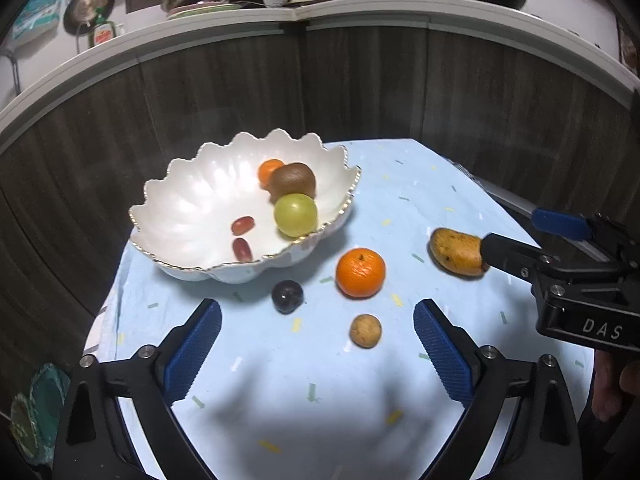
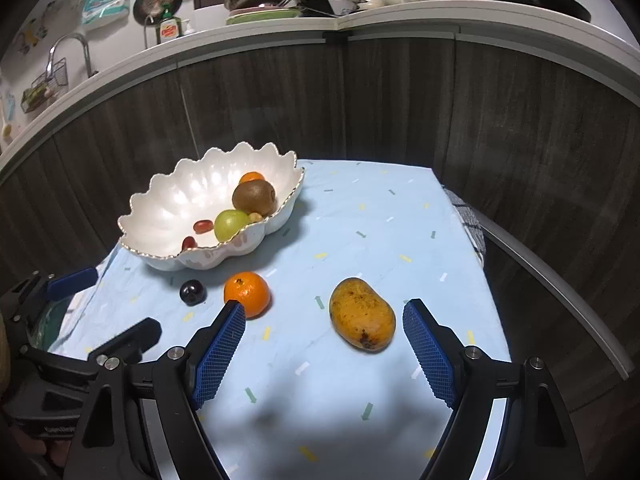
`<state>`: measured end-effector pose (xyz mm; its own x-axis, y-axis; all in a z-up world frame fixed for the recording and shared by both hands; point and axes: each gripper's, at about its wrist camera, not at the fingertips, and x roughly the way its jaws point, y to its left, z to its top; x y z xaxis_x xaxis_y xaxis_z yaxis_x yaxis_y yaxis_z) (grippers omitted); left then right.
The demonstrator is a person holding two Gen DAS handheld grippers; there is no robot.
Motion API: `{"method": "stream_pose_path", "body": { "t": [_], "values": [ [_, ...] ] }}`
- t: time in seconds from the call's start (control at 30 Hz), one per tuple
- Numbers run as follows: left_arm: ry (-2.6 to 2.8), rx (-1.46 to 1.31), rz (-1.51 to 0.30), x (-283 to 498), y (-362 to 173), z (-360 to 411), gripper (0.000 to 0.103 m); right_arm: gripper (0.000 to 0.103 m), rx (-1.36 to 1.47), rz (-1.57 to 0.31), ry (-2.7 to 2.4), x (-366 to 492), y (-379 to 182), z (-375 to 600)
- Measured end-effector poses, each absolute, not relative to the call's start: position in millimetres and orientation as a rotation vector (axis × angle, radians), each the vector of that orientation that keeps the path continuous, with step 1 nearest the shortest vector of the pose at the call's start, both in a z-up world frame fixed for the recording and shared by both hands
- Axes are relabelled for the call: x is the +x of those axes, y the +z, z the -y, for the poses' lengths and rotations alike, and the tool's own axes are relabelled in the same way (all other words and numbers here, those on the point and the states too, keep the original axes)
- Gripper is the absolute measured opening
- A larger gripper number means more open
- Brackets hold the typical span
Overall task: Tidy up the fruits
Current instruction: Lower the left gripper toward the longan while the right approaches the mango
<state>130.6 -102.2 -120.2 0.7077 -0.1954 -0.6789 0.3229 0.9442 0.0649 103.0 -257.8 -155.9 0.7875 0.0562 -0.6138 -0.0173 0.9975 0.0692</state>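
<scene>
A light blue tablecloth (image 1: 420, 208) sprinkled with small pastel dashes covers the table, which stands against a run of dark wood-grain cabinet fronts (image 2: 400, 92). Above them a white countertop (image 2: 400, 16) carries stacked dishes, a teapot and a black wok; a faucet (image 2: 70, 50) and a green dish-soap bottle (image 2: 168, 30) show at the left.

A white scalloped bowl (image 1: 180, 184) with a gilt rim sits toward the table's far left. In it lie a green apple (image 1: 296, 215), a kiwi (image 1: 292, 179), a small orange (image 1: 270, 170) and two red grapes (image 1: 243, 225), the apple touching the kiwi. In the right wrist view a small tan fruit peeps between apple and kiwi.

On the cloth, just in front of the bowl, rest a dark plum (image 1: 287, 296) and a mandarin (image 1: 360, 272), stem dimple up, near each other but apart. A small tan round fruit, perhaps a longan (image 1: 365, 330), lies nearer the camera.

The mango (image 2: 362, 314) lies flat on the cloth to the right, well apart from the bowl. In the right wrist view its long axis runs diagonally, from upper left to lower right, the speckled end nearest the camera.

The right gripper (image 2: 324, 320) has its jaws wide, and the mango lies between the blue pads (image 2: 430, 354) with a gap on either side. The left gripper (image 1: 316, 320) hovers with jaws wide and nothing gripped, plum and longan on the cloth beyond its tips.
</scene>
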Motion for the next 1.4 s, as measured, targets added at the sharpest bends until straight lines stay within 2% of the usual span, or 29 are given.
{"method": "stream_pose_path", "body": {
  "t": [0.33, 1.03, 1.2, 1.4],
  "values": [
    [-0.315, 0.198, -0.756, 132.8, -134.9, 115.6, 0.091, 0.082, 0.045, -0.690, 0.058, 112.2, -167.9, 264.1],
    [-0.350, 0.245, -0.790, 139.5, -160.9, 137.4, 0.071, 0.082, -0.078, -0.675, 0.316, 143.8, -180.0, 253.9],
    [-0.348, 0.249, -0.818, 145.6, -168.9, 139.9, 0.062, 0.081, -0.143, -0.692, 0.407, 161.2, -182.4, 242.8],
    [-0.331, 0.220, -0.860, 154.3, -176.7, 136.8, 0.058, 0.081, -0.186, -0.735, 0.489, 182.2, -189.9, 231.8]
  ]
}}
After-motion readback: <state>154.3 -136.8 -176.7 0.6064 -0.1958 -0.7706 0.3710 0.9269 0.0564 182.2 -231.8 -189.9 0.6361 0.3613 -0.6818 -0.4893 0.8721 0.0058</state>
